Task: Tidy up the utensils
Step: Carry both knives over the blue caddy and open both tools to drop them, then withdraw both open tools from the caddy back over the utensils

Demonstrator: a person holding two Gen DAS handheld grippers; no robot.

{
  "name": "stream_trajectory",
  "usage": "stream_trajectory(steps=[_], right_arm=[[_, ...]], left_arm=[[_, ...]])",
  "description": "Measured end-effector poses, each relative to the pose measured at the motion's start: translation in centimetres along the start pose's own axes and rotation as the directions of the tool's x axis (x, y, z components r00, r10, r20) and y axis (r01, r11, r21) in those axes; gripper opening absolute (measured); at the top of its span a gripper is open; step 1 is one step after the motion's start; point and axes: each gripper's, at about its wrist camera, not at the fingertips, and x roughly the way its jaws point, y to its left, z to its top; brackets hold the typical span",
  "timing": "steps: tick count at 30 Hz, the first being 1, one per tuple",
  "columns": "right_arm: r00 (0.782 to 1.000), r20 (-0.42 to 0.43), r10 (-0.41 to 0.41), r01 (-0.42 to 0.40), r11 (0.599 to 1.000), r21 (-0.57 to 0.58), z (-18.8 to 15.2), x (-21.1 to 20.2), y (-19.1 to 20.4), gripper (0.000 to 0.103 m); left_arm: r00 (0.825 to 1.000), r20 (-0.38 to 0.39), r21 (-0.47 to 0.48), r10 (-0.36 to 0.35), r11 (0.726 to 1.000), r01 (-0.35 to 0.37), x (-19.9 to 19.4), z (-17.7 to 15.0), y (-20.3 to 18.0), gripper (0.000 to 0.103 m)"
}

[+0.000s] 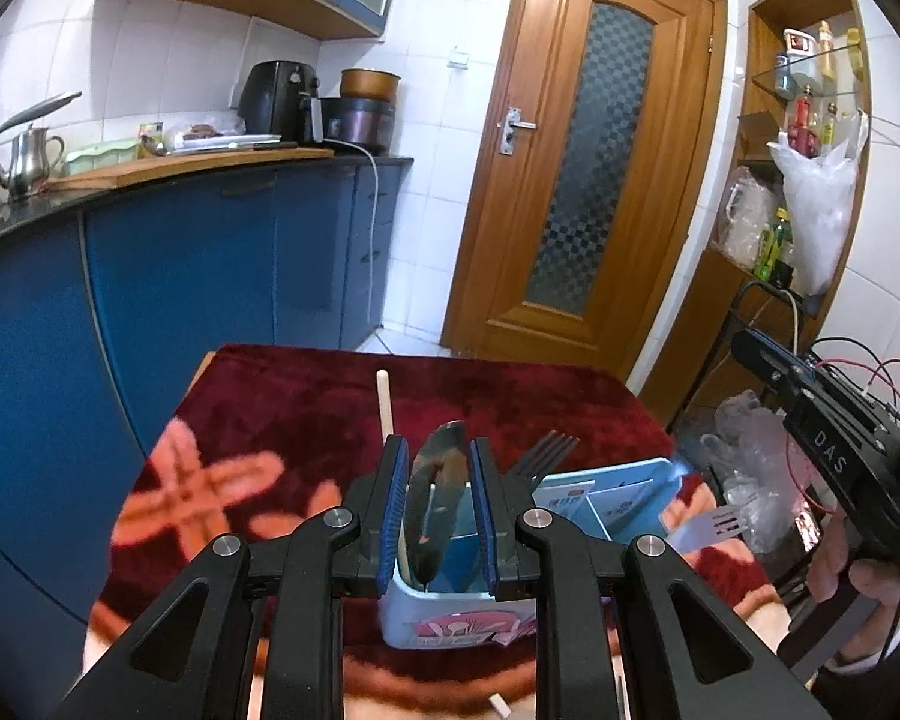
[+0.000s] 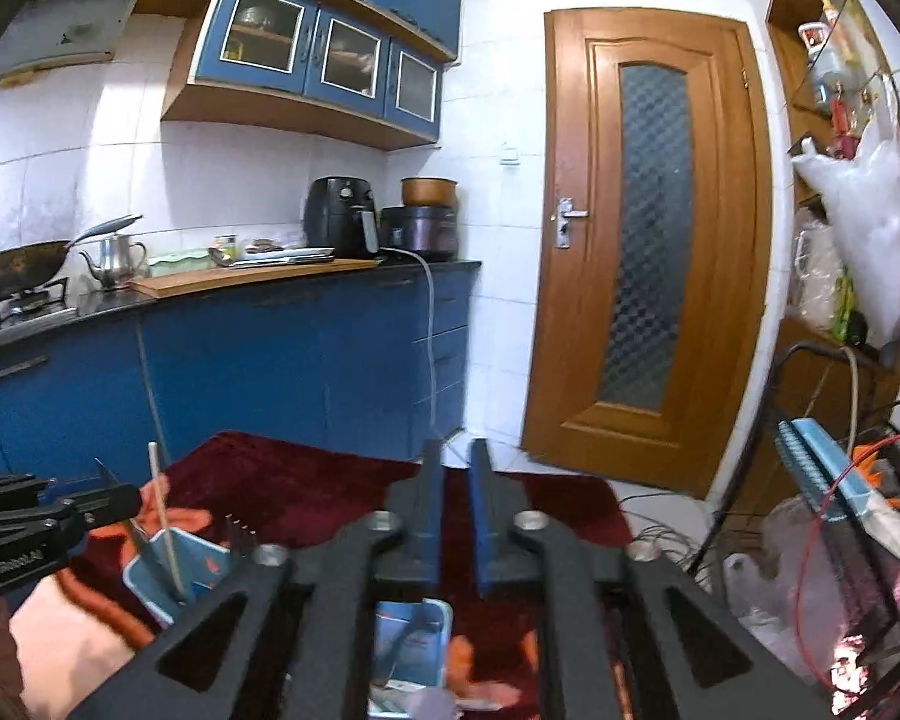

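Metal spoon [image 1: 438, 504] stands bowl-up, handle end down inside the light blue utensil holder [image 1: 450, 612]. Left gripper [image 1: 437, 510] pinches it, 1 blue pad on each side of the bowl. Holder sits on the dark red patterned cloth [image 1: 282, 414] covering the table, directly under the left gripper. A wooden chopstick [image 1: 385, 402] rises from the holder's left part, just beside the spoon. A dark fork [image 1: 543, 450] sticks up tines-first to the right of the gripper, behind a blue divider. A second fork [image 1: 714, 525] lies tines-right at the holder's right edge; whether it touches the holder is unclear.

Right gripper [image 2: 455, 516] holds nothing, its 2 fingers parallel with a narrow gap between them, hovering above the table; a blue container [image 2: 414, 642] shows below it. In the right wrist view the holder [image 2: 168, 570] is lower left with the chopstick [image 2: 165, 522] upright in it, left gripper [image 2: 84, 507] beside it.

Background: blue cabinets [image 2: 240, 366], wooden door [image 2: 648, 252], black air fryer [image 2: 339, 216] on the counter.
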Motion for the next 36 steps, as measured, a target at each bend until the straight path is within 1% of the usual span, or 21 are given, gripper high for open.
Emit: stream_trajectory(steps=[2,9,15,16,17,19,22,23,27,30,36], right_arm=[[0.999,0.006,0.038,-0.039,0.999,0.021,0.0,-0.5,0.0,0.027],[0.997,0.022,0.073,-0.074,0.996,0.042,-0.1,-2.4,0.4,0.03],[0.994,0.01,0.109,-0.11,0.991,0.079,-0.7,-4.5,0.3,0.03],[0.993,0.004,0.116,-0.116,0.99,0.085,-0.9,-4.9,0.4,0.03],[0.993,-0.001,0.122,-0.121,0.989,0.09,-1.1,-5.3,0.4,0.031],[0.991,-0.015,0.135,-0.133,0.986,0.102,-1.6,-6.1,0.5,0.032],[0.988,-0.042,0.152,-0.146,0.982,0.116,-2.5,-7.2,0.7,0.035],[0.985,-0.058,0.163,-0.155,0.98,0.122,-2.9,-7.5,0.8,0.036],[0.974,-0.117,0.192,-0.177,0.975,0.132,-4.1,-8.1,1.5,0.036],[0.968,-0.155,0.196,-0.177,0.976,0.127,-5.4,-8.6,1.9,0.037],[0.95,-0.216,0.225,-0.193,0.968,0.16,-7.8,-9.4,2.4,0.041]], left_arm=[[1.0,-0.004,-0.012,-0.003,1.0,0.003,-0.1,-0.2,0.1,0.029],[1.0,-0.007,-0.014,-0.017,1.0,0.017,-1.6,-0.8,0.0,0.03],[1.0,-0.011,0.001,-0.016,1.0,0.016,-3.6,-1.8,-0.4,0.031],[1.0,-0.011,0.003,-0.017,1.0,0.017,-4.0,-2.0,-0.5,0.033],[1.0,-0.011,0.001,-0.019,1.0,0.019,-4.4,-2.2,-0.5,0.037],[1.0,-0.013,-0.004,-0.016,1.0,0.016,-5.3,-2.7,-0.6,0.039],[1.0,-0.023,-0.002,-0.02,1.0,0.02,-6.2,-3.3,-0.7,0.04],[0.999,-0.027,-0.003,-0.018,1.0,0.018,-6.7,-3.7,-0.8,0.04],[0.999,-0.041,0.001,-0.021,1.0,0.021,-7.8,-4.8,-1.2,0.041],[0.998,-0.06,0.012,-0.021,1.0,0.022,-8.5,-5.8,-1.6,0.046],[0.994,-0.106,0.016,-0.01,1.0,0.012,-9.2,-7.8,-1.9,0.046]])
